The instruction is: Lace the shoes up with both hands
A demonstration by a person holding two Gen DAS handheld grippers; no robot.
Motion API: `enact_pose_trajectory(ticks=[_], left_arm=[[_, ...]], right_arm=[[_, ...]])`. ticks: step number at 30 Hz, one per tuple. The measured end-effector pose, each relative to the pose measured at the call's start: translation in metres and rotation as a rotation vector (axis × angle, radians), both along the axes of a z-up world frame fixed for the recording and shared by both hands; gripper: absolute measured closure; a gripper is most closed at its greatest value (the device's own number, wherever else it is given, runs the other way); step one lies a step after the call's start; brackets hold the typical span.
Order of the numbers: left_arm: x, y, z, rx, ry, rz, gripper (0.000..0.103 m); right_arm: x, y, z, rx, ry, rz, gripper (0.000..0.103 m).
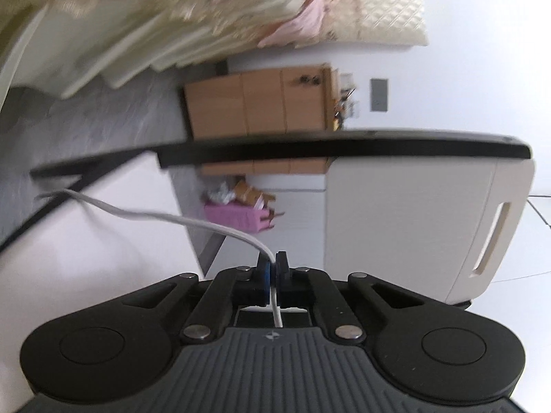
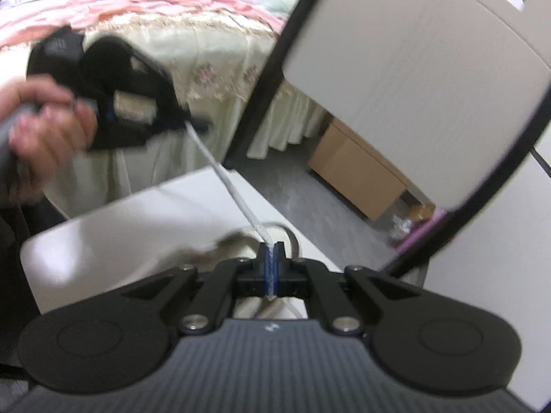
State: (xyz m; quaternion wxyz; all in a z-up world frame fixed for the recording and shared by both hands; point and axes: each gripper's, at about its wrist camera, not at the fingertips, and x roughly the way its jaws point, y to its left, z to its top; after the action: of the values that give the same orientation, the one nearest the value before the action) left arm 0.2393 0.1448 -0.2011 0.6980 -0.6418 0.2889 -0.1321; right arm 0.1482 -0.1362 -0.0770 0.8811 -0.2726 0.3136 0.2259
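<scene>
In the right wrist view my right gripper (image 2: 272,253) is shut on a white shoelace (image 2: 227,179). The lace runs taut up and to the left into my left gripper (image 2: 193,124), which a person's hand (image 2: 44,130) holds over the table's far edge. Just behind the right fingers lies a blurred beige shoe (image 2: 227,244), mostly hidden by them. In the left wrist view my left gripper (image 1: 273,265) is shut on the white shoelace (image 1: 144,215). That lace curves away leftward over the white table (image 1: 86,241).
A white chair back (image 2: 413,69) with a black frame (image 2: 261,79) stands close beyond the table. Behind it are a bed with pale frilled covers (image 2: 193,51), a wooden cabinet (image 1: 255,103) and a pink box (image 1: 237,216) on the grey floor.
</scene>
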Motion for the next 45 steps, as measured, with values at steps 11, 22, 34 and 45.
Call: enact_pose_trajectory(ticks=[11,22,34,45], left_arm=[[0.001,0.000,0.032,0.115,-0.128,-0.035,0.100],[-0.001,-0.017,0.039,0.139,-0.174,-0.122,0.100],[-0.003,-0.006,0.038,0.154,-0.165,-0.083,0.100],[-0.001,0.001,0.049,0.156,-0.197,-0.037,0.101]], right_arm=[[0.000,-0.040,-0.018,0.017,0.072,-0.046,0.083],[0.021,0.038,0.022,0.148,0.072,0.095,0.061],[0.058,0.078,0.014,0.174,0.085,0.054,0.100],[0.028,0.021,0.008,0.099,0.103,-0.002,0.100]])
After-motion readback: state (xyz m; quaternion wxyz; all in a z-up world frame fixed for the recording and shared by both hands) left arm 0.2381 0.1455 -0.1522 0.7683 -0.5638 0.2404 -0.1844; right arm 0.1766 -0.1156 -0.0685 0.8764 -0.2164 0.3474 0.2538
